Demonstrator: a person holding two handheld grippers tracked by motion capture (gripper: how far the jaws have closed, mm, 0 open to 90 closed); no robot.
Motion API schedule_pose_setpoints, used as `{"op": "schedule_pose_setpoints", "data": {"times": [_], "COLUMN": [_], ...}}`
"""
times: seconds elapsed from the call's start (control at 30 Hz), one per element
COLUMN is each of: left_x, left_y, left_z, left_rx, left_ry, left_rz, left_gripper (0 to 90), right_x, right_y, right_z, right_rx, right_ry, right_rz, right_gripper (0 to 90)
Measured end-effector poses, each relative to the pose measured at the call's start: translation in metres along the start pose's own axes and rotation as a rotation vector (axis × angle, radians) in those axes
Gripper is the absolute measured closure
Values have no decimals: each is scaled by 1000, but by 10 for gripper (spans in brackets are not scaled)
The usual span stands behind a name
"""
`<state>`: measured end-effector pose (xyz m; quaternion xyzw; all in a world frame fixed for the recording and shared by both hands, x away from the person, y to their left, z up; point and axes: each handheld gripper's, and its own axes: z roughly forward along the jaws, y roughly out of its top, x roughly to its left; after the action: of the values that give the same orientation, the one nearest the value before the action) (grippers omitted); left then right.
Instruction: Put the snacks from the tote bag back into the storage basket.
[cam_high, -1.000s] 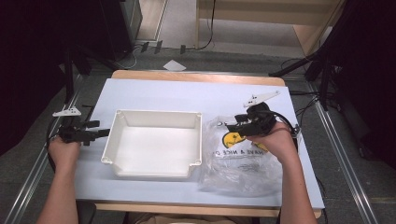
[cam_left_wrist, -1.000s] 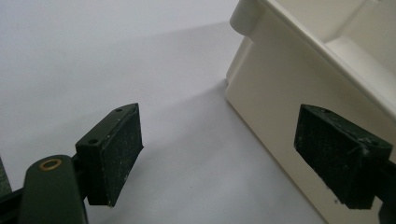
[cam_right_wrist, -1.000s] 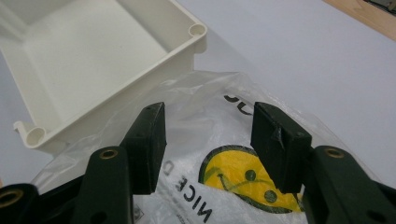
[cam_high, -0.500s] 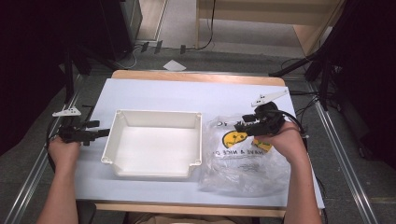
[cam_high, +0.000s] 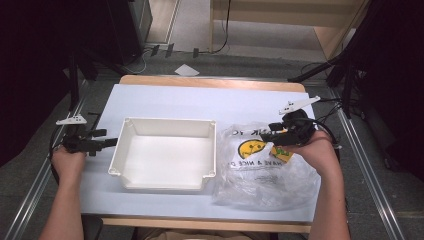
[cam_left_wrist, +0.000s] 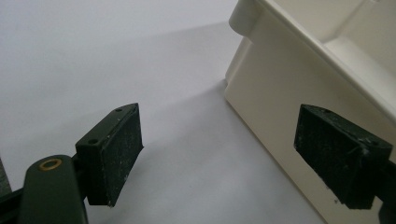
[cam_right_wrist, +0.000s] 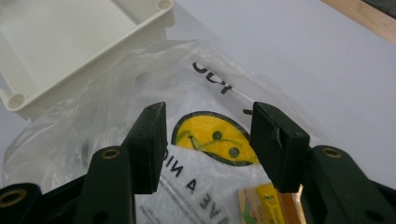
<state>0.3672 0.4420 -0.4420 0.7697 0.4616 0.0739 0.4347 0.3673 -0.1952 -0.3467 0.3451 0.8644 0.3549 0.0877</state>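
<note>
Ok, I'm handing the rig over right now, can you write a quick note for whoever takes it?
Left gripper: open, nothing between the jaws, beside the left wall of the white bin.
Right gripper: open, nothing gripped, over the clear plastic bag with the yellow smiley print.
Things: the bin sits mid-table with nothing visible inside. The bag lies on the table to its right, its left edge against the bin's right rim; a yellow packet shows inside it.
Done: nothing moved into the bin yet.
Left: probably grip the bag and deal with it or its contents; the left gripper looks placed to steady the bin.
</note>
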Motion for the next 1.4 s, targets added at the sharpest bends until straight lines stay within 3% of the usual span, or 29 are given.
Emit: {"op": "schedule_pose_setpoints", "data": {"times": [0.43, 0.7, 1.03, 1.23, 1.4], "left_x": [0, 0, -1, -1, 0], "left_y": [0, 0, 1, 1, 1], "left_z": [1, 1, 2, 2, 2], "left_rx": [2, 4, 2, 3, 2], "left_ry": [2, 1, 1, 1, -2], "left_rz": [1, 1, 2, 2, 2], "left_gripper": [162, 163, 162, 163, 163], "right_x": [-18, -24, -36, -40, -42], "right_y": [-14, -20, -32, -38, -40], "right_z": [-10, -12, -9, -2, 5], "right_rx": [26, 28, 78, 102, 111], "right_ry": [-59, -71, -119, -110, -98], "right_rz": [55, 71, 100, 122, 104], "right_gripper": [470, 454, 419, 397, 389]}}
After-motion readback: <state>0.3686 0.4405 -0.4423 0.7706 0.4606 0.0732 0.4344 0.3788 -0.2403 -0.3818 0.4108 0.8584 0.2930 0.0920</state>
